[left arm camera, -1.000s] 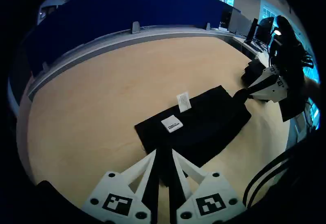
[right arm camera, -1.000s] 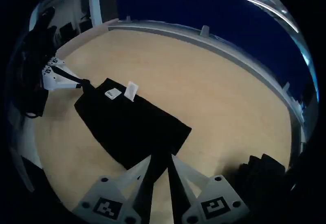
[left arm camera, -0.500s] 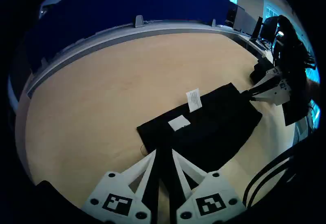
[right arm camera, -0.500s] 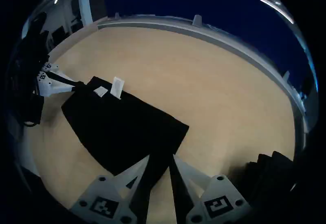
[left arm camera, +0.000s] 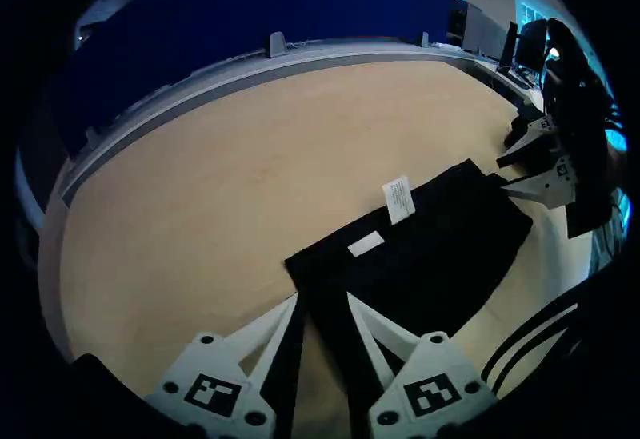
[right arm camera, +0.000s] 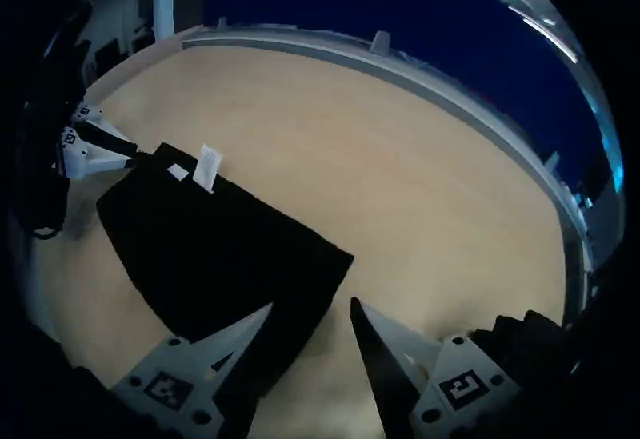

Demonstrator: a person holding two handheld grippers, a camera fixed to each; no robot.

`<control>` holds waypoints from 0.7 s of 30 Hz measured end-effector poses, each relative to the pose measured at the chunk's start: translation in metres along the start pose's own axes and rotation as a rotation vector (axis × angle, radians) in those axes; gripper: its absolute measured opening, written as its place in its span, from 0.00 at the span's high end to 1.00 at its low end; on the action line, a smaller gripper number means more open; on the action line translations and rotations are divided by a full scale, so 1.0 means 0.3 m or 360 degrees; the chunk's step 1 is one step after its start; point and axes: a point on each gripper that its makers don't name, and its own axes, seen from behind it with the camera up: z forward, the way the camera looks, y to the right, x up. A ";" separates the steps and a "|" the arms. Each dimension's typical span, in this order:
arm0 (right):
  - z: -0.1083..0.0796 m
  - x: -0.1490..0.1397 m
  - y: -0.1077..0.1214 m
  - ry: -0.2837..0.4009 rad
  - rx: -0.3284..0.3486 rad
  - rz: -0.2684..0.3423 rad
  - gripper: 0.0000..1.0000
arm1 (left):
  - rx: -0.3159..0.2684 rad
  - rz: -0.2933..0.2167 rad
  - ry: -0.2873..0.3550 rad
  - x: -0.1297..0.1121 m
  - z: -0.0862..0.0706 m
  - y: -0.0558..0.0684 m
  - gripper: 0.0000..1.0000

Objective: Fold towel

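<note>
Right tongs (right arm camera: 310, 305) have spread open, level above the towel (right arm camera: 216, 255) corner.

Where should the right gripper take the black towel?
At the corner nearest the open right gripper, coming in low over the near edge. The towel lies flat on the table, so only its edges offer a lip to pinch.

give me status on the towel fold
Left gripper open, right gripper open. Towel flat on table. Dark pile beside right gripper, off the towel.
</note>
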 end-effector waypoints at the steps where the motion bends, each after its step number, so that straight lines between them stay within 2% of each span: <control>1: 0.001 0.006 0.007 0.0007 -0.0011 0.0003 0.31 | 0.0005 0.0000 0.0000 0.002 0.001 -0.005 0.68; 6: 0.003 0.038 0.040 0.0042 -0.0068 0.0012 0.23 | 0.0041 -0.0010 0.0004 0.013 0.002 -0.035 0.53; 8: 0.003 0.051 0.057 0.0055 -0.0099 0.0012 0.16 | 0.0063 -0.0017 0.0009 0.019 0.002 -0.051 0.41; 10: 0.003 0.062 0.069 0.0068 -0.0122 0.0014 0.14 | 0.0083 -0.0020 0.0014 0.025 0.001 -0.064 0.29; 12: 0.001 0.073 0.081 0.0082 -0.0143 0.0017 0.08 | 0.0102 -0.0023 0.0021 0.031 -0.002 -0.078 0.22; 15: -0.003 0.089 0.092 0.0101 -0.0161 0.0026 0.01 | 0.0123 -0.0026 0.0035 0.038 -0.009 -0.094 0.19; 21: -0.019 0.097 0.107 0.0120 -0.0173 0.0039 0.00 | 0.0134 -0.0040 0.0041 0.037 -0.032 -0.109 0.13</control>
